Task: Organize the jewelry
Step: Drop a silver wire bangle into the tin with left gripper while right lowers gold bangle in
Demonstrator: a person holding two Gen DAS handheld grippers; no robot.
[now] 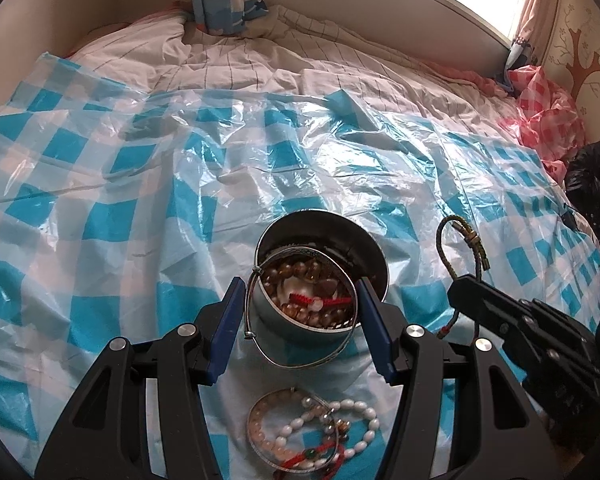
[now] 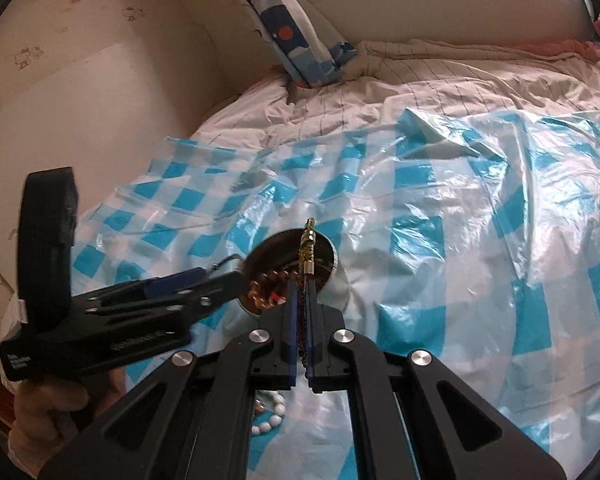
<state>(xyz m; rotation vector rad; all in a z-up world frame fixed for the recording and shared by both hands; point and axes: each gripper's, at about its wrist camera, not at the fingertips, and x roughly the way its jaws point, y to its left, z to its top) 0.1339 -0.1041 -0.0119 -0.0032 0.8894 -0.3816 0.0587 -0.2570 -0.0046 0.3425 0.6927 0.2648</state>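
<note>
A: On the bed [image 1: 260, 68], over the blue-checked plastic sheet [image 1: 100, 184], what sits farthest left?

B: In the left wrist view, only bare sheet at nine o'clock. Moving in, the left hand-held gripper [image 1: 300, 312] has its blue pads either side of a round metal tin [image 1: 320, 280], jaws partly apart. The pads stand at the tin's walls, but I cannot tell whether they press on it.

A: What is in the tin?

B: Amber beads [image 1: 300, 270] and something red and white. A thin silver bangle [image 1: 260, 320] hangs over its rim, looping down toward six o'clock of the tin.

A: And below that?

B: At six o'clock of the view, between the gripper's arms, a small heap lies on the sheet: a white pearl bracelet [image 1: 364, 420], a pale bead bracelet [image 1: 268, 420] and a red cord [image 1: 320, 456].

A: Further right?

B: At three o'clock of the tin, the right hand-held gripper [image 1: 460, 288] is closed on a dark braided cord bracelet [image 1: 444, 248] with brass fittings. The cord arches up toward one o'clock, off the sheet.

A: Does its own camera agree?

B: Yes. The right hand-held gripper [image 2: 302, 304] has its pads together on the cord bracelet [image 2: 306, 248], with the brass end sticking out at twelve o'clock over the tin [image 2: 328, 256]. At nine o'clock a hand [image 2: 52, 404] holds the left hand-held gripper [image 2: 228, 276].
</note>
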